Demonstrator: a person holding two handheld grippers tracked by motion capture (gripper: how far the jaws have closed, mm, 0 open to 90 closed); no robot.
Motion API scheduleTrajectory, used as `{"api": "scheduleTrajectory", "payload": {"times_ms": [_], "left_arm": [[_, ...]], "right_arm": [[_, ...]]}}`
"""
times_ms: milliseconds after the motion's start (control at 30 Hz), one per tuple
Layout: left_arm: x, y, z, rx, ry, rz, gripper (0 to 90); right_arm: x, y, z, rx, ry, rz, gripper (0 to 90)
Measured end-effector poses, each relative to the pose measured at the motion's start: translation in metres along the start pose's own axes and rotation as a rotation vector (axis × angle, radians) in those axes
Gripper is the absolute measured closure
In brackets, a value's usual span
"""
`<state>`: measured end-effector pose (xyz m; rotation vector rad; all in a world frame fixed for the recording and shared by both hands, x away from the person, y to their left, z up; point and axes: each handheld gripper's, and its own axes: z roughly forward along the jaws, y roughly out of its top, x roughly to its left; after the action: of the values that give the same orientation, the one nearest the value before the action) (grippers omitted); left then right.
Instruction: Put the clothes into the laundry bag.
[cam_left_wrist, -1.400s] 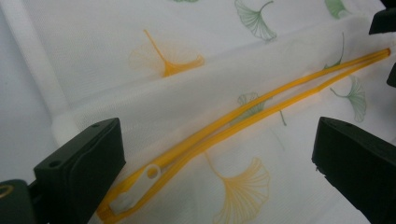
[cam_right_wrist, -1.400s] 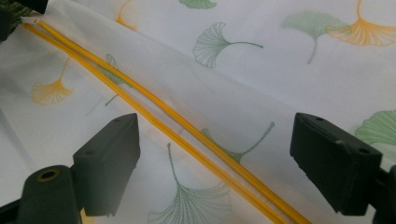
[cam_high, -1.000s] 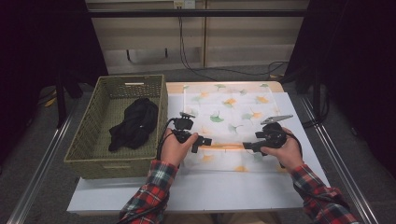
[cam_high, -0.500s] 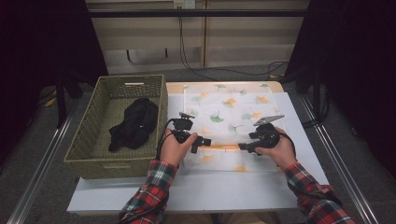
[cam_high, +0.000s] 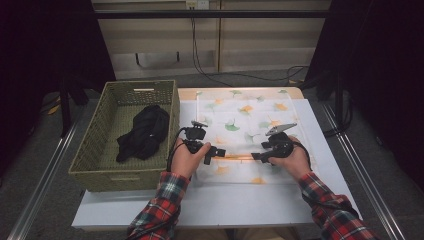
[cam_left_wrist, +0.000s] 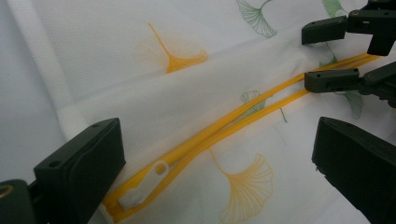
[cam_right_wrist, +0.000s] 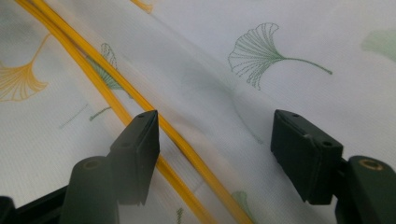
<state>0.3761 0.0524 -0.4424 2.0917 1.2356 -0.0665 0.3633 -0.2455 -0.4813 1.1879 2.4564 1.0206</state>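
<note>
The left gripper (cam_high: 214, 151) is held with its jaws wide apart, straddling the near-left end of the yellow zipper (cam_left_wrist: 219, 133) without pressing on it; the white zipper pull (cam_left_wrist: 145, 183) lies between them. The right gripper (cam_high: 257, 156) has just been closing its jaws, yet they stand apart, with the zipper running between them untouched. The zipper's long axis is seen running left to right across the near part of the mesh laundry bag (cam_high: 250, 120), and its two yellow tracks lie parted. The bag is spread flat on the white table (cam_high: 225, 205), its left edge close to the wicker basket (cam_high: 95, 150), which holds a black garment (cam_high: 142, 132). Bare table is seen near the person and right of the bag.
</note>
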Motion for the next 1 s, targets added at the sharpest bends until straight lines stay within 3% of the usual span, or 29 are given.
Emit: {"api": "scheduleTrajectory", "payload": {"times_ms": [233,400,600,667,767,1000], "left_arm": [[-0.0003,-0.001,0.0002,0.001,0.005,0.006,2.0],[0.0009,-0.0024,0.0013,0.008,0.01,0.004,2.0],[0.0007,-0.0029,0.0023,0.01,0.009,0.005,2.0],[0.0007,-0.0026,0.0022,0.009,0.01,0.007,2.0],[0.0008,-0.0027,0.0028,0.009,0.009,0.003,1.9],[0.0004,-0.0021,0.004,0.01,0.005,0.002,1.8]], "right_arm": [[0.0001,-0.0009,0.0016,-0.015,-0.013,-0.007,39.3],[0.0049,-0.0025,0.0022,-0.021,-0.066,-0.02,43.4],[0.0038,-0.0033,0.0018,-0.033,-0.072,-0.016,53.6],[0.0047,-0.0027,0.0017,-0.032,-0.084,-0.011,60.8],[0.0053,-0.0005,0.0025,-0.028,-0.065,-0.025,70.1],[0.0009,-0.0017,0.0028,-0.046,-0.056,0.035,80.6]]}}
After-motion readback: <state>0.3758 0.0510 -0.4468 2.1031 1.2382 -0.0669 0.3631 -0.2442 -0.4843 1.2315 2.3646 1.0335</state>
